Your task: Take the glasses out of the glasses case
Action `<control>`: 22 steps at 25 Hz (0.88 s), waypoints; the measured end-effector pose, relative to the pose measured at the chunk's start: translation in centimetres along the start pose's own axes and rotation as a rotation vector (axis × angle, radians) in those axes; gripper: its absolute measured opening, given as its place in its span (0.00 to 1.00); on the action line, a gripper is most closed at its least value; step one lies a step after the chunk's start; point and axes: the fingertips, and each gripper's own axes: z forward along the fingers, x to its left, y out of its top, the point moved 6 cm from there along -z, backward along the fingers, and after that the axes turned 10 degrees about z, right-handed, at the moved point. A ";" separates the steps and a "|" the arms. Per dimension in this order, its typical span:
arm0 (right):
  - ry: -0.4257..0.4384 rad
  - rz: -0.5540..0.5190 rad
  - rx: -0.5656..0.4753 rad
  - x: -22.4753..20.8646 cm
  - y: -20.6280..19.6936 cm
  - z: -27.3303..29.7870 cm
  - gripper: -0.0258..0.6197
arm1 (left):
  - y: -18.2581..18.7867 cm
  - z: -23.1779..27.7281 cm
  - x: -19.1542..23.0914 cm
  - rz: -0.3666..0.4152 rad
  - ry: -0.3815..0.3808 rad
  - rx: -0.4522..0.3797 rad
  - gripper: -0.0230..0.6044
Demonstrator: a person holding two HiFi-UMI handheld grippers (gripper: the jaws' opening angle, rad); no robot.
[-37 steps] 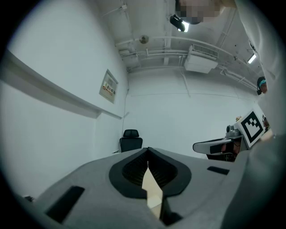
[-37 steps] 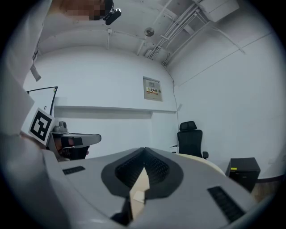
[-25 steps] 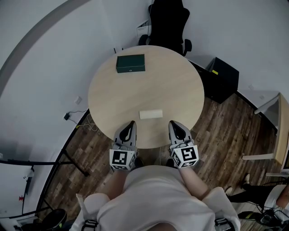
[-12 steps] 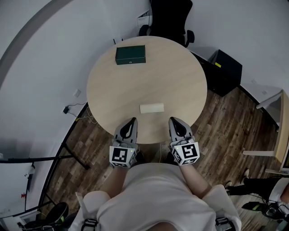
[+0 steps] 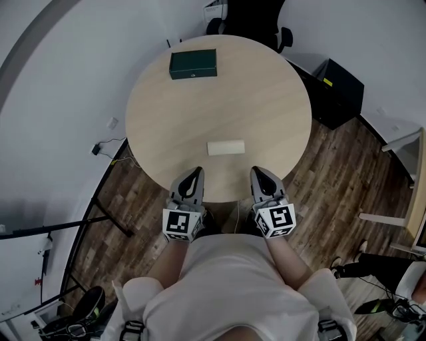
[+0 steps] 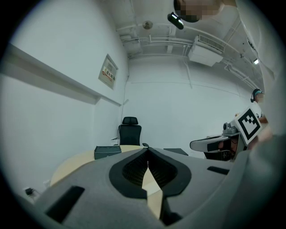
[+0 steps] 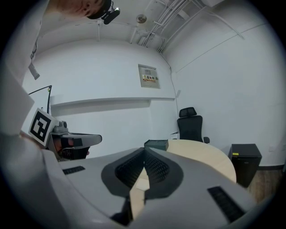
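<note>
Case (image 5: 225, 147) sits pale on the desk (image 5: 266, 100) just ahead of us, long axis crosswise, midway between left claw (image 5: 194, 174) and right claw (image 5: 258, 173), both pinched together and empty, neither nearer.

The scene is viewed by the head camera from high above and steeply downward, so that the whole round table (image 5: 253, 100) is taken in, with the left gripper (image 5: 194, 174) and the right gripper (image 5: 257, 173) at its near edge. The two gripper views are taken from low at that edge, almost level across the tabletop and close behind their own jaws. The green box (image 5: 193, 64) and the black office chair (image 5: 256, 16) on the far side are shared by all three views; in each gripper view the other gripper is caught at the side
</note>
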 end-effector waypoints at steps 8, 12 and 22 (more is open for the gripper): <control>0.004 0.007 0.051 -0.8 -1.4 0.9 0.06 | -1.7 1.0 -0.3 0.012 -0.021 0.048 0.05; -0.003 0.025 0.063 -1.4 -1.9 1.0 0.06 | -2.8 1.7 -0.6 0.061 -0.023 0.107 0.05; -0.013 0.072 0.073 -2.5 -2.1 1.4 0.06 | -5.5 4.0 -1.4 0.254 -0.082 0.286 0.05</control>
